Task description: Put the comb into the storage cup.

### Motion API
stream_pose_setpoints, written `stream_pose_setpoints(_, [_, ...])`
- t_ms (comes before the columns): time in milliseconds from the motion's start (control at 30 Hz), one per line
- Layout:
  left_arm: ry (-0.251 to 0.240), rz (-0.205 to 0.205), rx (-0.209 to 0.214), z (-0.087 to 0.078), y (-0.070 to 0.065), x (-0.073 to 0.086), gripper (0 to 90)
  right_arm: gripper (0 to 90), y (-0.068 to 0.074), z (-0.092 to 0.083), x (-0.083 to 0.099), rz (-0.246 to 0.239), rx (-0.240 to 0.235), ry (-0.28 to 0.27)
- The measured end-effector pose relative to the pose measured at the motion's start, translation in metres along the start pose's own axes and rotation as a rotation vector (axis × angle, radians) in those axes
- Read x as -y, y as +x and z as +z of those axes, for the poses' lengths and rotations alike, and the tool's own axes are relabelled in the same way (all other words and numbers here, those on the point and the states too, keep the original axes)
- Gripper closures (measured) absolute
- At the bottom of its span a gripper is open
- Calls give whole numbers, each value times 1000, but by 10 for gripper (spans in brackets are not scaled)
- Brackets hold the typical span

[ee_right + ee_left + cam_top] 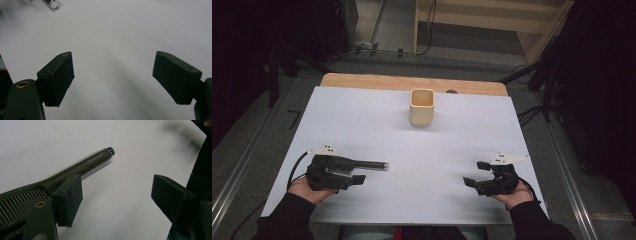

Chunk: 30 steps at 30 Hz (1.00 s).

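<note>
Lying on the white sheet at the near left, a dark comb is seen just beside the left gripper, its handle pointing right and its teeth behind one jaw. Both jaws are spread wide around nothing; the right gripper is likewise wide and empty at the near right. A cream cup stands at the far middle (probably the goal). Judged next: the comb must be brought between the jaws and clamped.
</note>
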<state>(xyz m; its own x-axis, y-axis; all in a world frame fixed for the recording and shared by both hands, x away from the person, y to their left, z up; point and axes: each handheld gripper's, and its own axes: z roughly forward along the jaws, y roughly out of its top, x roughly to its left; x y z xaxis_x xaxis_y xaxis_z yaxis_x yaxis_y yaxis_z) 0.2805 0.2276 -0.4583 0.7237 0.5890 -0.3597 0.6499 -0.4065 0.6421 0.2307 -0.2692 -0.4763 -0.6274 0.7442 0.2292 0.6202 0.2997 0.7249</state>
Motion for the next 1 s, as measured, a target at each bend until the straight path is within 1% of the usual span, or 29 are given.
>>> stream_pose_setpoints(200, [-8, -8, 6, -1, 1, -1, 258, 160, -1, -1, 1, 1, 1, -3])
stream_pose_setpoints(333, [3, -6, -6, 1, 1, -1, 258, 163, -2, 0, 0, 11, -11, -10])
stream_pose_setpoints(367, [3, -3, -14, 1, 0, -1, 258, 165, -2, 0, 0, 14, -14, -11])
stream_pose_setpoints(467, [-6, 6, -17, -1, -1, -2, 258, 170, -2, 1, 0, 12, -14, -6])
stream_pose_setpoints(533, [-5, -1, -12, -1, -1, -1, 258, 170, -2, 1, -1, 21, -20, -11])
stream_pose_setpoints(600, [-11, -16, 3, -2, -1, -1, 258, 170, -2, 1, -1, 18, -22, -15])
stream_pose_setpoints(633, [-12, -22, 4, -2, -1, -1, 258, 170, -2, 1, -1, 16, -22, -13])
stream_pose_setpoints(800, [-9, -24, -3, -1, 1, -2, 258, 174, -2, 1, -1, 24, -29, -12])
stream_pose_setpoints(1000, [-1, -19, -10, -1, 1, -2, 257, 174, -2, 1, -1, 18, -31, -14])
